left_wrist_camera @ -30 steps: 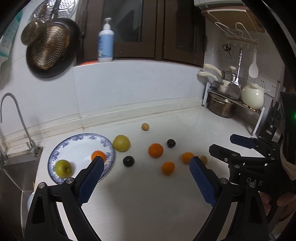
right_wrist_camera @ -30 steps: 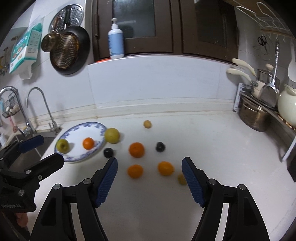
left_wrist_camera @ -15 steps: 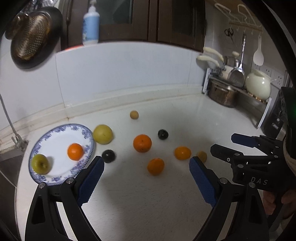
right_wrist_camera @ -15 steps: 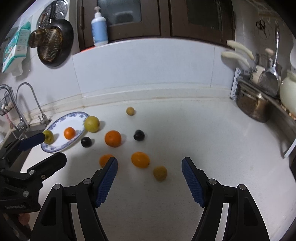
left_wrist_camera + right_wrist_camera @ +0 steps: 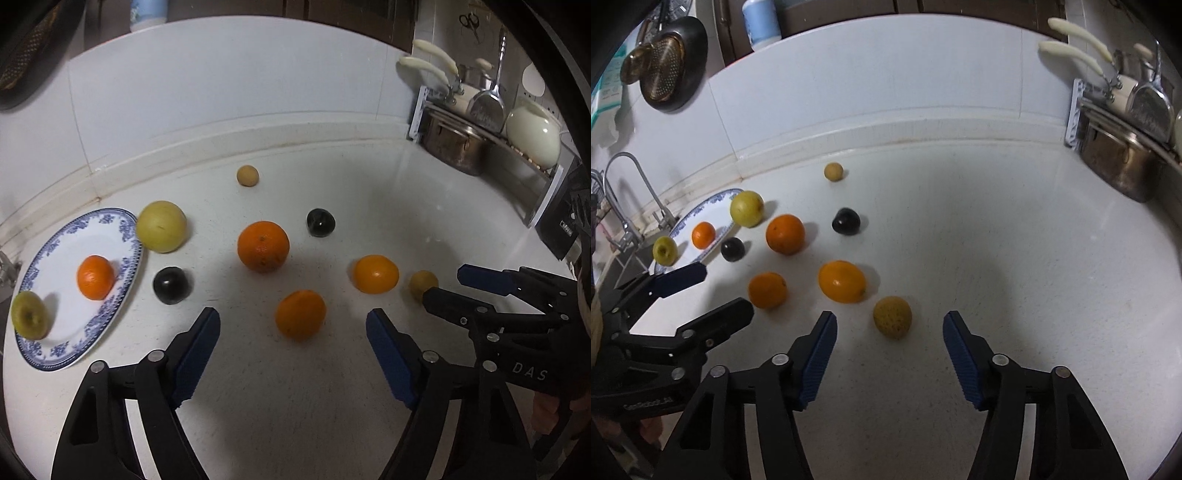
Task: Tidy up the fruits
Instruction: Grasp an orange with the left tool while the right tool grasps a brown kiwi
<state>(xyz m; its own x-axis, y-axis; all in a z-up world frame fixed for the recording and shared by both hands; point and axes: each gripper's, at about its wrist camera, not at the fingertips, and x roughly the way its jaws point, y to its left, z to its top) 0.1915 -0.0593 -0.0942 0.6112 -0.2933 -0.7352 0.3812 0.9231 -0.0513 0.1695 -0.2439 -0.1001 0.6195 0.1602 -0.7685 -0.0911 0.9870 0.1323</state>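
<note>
A blue-patterned plate (image 5: 62, 254) at the left holds a small orange (image 5: 95, 277) and a green apple (image 5: 29, 314). A yellow pear (image 5: 161, 226) touches its rim. Loose on the white counter lie a large orange (image 5: 263, 246), two dark plums (image 5: 170, 285) (image 5: 320, 222), a small orange (image 5: 300, 314), an oval orange fruit (image 5: 376, 274) and two small tan fruits (image 5: 423, 283) (image 5: 247, 175). My left gripper (image 5: 293, 328) is open, straddling the small orange just ahead. My right gripper (image 5: 889, 334) is open around the bumpy tan fruit (image 5: 892, 316).
A sink and faucet (image 5: 624, 192) lie left of the plate. A pot rack (image 5: 480, 140) with pots and a white teapot stands at the right. A pan (image 5: 665, 66) hangs on the wall. The backsplash runs behind the fruit.
Both grippers have moved down and forward toward the fruit, which now looks larger and closer. The jaws have stayed open. No fruit has moved.
</note>
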